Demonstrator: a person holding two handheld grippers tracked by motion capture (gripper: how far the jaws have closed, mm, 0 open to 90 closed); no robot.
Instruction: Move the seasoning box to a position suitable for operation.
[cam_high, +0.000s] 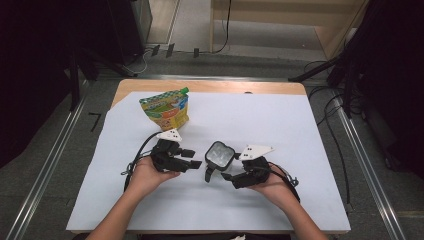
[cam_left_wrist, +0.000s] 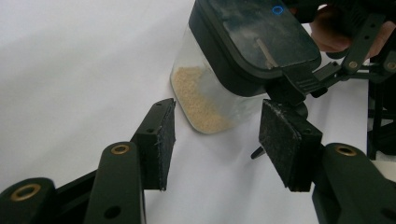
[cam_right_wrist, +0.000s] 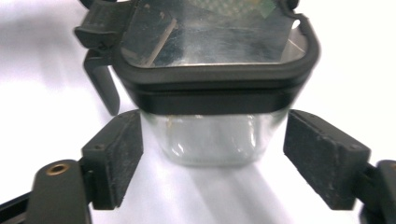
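While the jar (cam_high: 219, 154) stands near the middle of the counter (cam_high: 280, 125), the right tool (cam_high: 231, 176) straddles its base, jaws apart, not pressing; the left tool (cam_high: 192, 159), just beside the jar, gapes empty.

High view: fixed above the person's side, looking forward and down, far enough to take in the whole table (cam_high: 310, 150) plus floor beyond. Left gripper view: rides low on the left gripper (cam_left_wrist: 217, 140), looking along its jaws, very close to the clear container (cam_left_wrist: 210, 100). Right gripper view: same setup on the right gripper (cam_right_wrist: 210, 158), closer still. All three share the container (cam_high: 219, 155) (cam_right_wrist: 210, 135).
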